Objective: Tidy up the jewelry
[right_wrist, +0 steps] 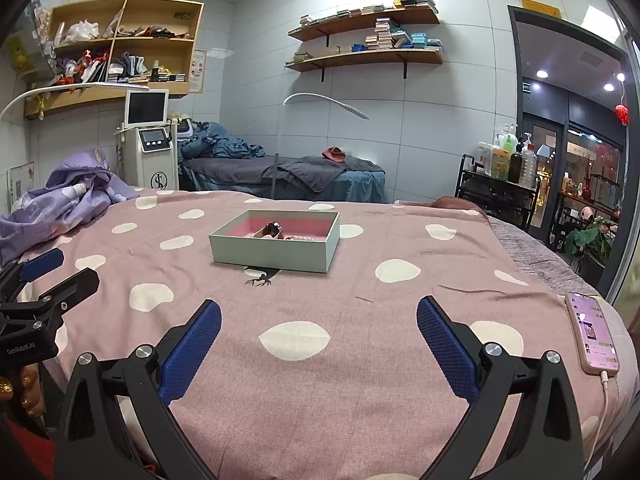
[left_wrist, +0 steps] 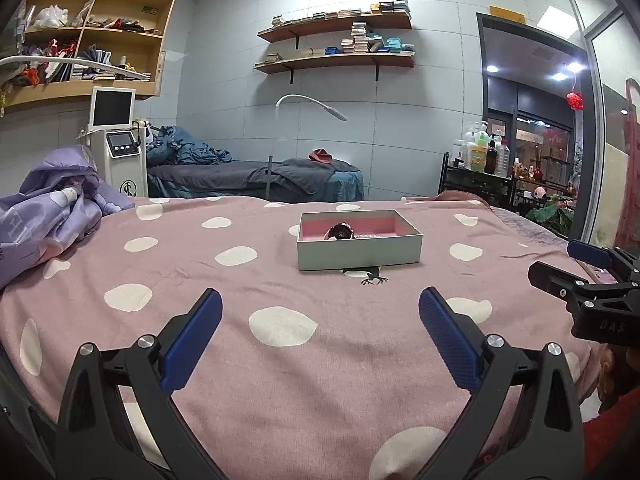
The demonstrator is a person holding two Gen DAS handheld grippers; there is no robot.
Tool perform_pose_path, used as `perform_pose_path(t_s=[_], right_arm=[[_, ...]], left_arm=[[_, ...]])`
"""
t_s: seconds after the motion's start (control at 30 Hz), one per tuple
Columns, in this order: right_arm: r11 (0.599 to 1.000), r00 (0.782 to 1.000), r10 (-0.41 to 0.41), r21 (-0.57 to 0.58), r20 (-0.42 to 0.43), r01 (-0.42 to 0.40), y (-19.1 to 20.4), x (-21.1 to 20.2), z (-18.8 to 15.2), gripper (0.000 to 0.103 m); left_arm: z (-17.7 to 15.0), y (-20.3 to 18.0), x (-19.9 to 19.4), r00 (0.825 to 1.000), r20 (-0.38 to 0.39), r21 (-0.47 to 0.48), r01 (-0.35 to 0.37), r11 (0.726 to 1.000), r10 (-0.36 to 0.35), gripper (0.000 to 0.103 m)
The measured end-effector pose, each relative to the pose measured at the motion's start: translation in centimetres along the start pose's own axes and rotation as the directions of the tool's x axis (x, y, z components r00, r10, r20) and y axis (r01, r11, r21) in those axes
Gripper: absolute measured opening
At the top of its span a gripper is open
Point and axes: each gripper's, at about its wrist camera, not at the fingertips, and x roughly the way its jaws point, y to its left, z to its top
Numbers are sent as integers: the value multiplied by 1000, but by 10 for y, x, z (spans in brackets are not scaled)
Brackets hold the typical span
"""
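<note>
Jewelry [left_wrist: 340, 233] lies in the box [left_wrist: 359, 254]; left claw [left_wrist: 320, 336] and right claw [right_wrist: 319, 342] gape apart, empty.

Soft indoor light, sharp, fisheye-warped edges.

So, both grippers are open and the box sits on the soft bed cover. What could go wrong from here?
1. The box stands on a soft blanket; a push from the left gripper or right gripper may tip or slide it.
2. The jewelry lies low behind the box wall, so fingertips may hit the rim.
3. The phone lies near the bed edge with its cable; the right gripper could snag it.
</note>
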Motion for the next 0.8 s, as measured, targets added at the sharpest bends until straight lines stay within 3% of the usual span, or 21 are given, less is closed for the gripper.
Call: perform_pose_path(t_s=[0.8], right_arm=[[1000,1000,0,-1,-2,0,-1,0,0,96]], left_arm=[[1,1,4,1000,-17,-12,-18,1000,18,97]])
